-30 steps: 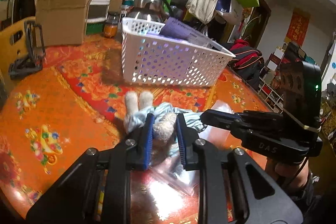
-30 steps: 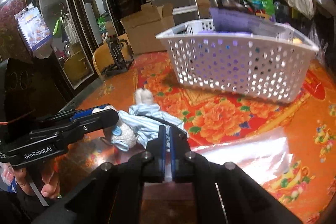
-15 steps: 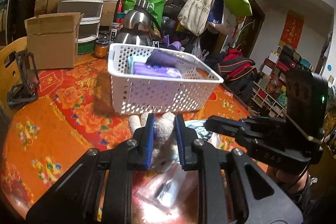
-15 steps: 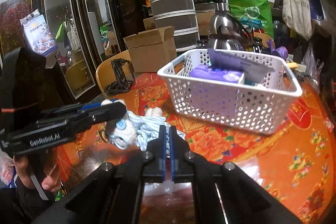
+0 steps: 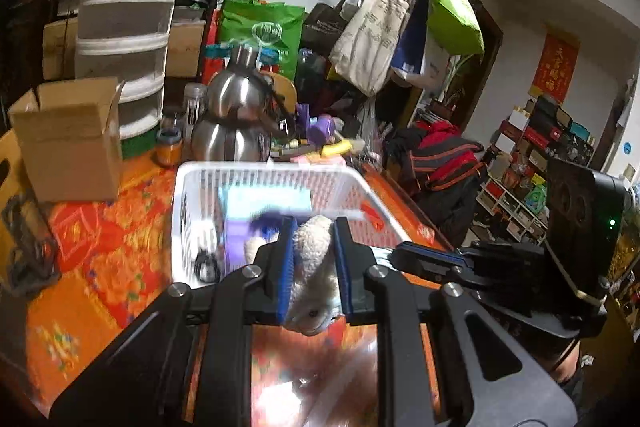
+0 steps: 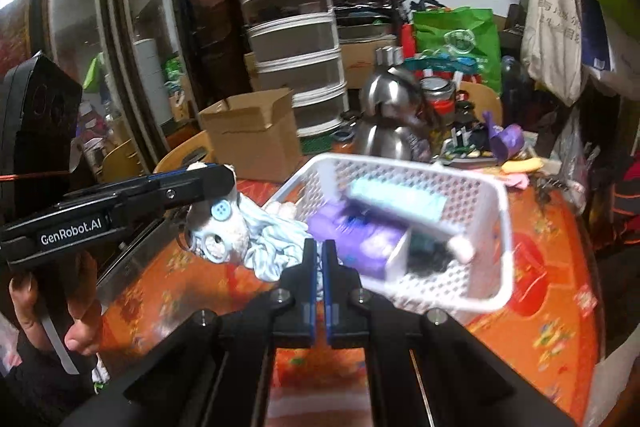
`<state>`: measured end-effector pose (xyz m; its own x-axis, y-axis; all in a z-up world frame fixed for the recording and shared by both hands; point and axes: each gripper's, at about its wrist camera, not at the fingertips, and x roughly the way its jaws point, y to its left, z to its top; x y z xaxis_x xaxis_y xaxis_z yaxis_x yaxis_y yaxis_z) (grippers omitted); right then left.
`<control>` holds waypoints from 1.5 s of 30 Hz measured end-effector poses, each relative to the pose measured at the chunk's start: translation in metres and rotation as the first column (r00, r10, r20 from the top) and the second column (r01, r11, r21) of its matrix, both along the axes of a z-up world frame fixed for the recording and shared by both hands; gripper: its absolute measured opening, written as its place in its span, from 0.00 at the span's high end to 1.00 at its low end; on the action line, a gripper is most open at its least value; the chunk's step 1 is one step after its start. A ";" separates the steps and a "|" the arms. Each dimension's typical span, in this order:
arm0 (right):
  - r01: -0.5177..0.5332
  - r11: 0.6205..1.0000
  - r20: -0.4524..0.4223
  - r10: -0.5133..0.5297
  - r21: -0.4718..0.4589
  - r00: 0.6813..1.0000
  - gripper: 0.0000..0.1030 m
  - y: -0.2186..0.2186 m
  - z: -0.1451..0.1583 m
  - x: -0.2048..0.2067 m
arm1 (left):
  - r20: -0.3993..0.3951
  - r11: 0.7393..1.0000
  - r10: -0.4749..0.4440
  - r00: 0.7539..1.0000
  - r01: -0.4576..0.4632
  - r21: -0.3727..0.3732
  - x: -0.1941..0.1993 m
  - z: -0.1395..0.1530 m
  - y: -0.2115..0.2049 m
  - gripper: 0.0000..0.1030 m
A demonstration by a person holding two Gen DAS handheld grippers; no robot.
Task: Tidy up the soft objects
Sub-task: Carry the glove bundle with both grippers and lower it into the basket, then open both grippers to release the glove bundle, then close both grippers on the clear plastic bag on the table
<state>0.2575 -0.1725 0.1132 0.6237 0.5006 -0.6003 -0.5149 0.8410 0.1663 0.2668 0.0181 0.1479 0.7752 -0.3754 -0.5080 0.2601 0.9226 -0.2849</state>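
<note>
My left gripper [image 5: 313, 239] is shut on the head of a white plush toy [image 5: 314, 275] and holds it in the air just before the near rim of the white perforated basket [image 5: 188, 203]. In the right wrist view the toy [image 6: 224, 231] has blue button eyes and pale blue striped clothes [image 6: 276, 239], hanging left of the basket [image 6: 500, 235]. My right gripper [image 6: 319, 255] is shut on a fold of those clothes. The basket holds a purple pack [image 6: 356, 235] and a light blue pack [image 6: 396, 197].
The round table has an orange flowered cloth [image 5: 92, 255]. A cardboard box [image 5: 72, 139] stands at the back left, steel kettles [image 5: 236, 131] behind the basket. A clear plastic bag [image 5: 296, 387] lies below the toy. A coat rack with bags [image 5: 400, 27] stands behind.
Both grippers have lifted the plush toy off the table and carried it forward to the basket's near edge. The clear bag stayed on the table.
</note>
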 end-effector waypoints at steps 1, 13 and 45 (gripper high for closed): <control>0.012 1.000 0.006 -0.012 -0.008 1.000 1.00 -0.001 0.005 0.007 | 0.001 1.000 0.004 1.000 -0.004 0.010 0.011 0.007 -0.004 0.84; 0.158 0.985 -0.028 -0.161 -0.069 0.987 1.00 -0.020 -0.002 0.106 | -0.059 0.984 0.135 0.989 -0.127 0.128 0.128 -0.003 -0.023 0.86; 0.209 0.978 -0.119 -0.205 0.014 0.971 0.23 -0.086 -0.100 -0.031 | -0.106 0.965 0.212 0.972 -0.191 0.180 -0.048 -0.106 0.031 0.16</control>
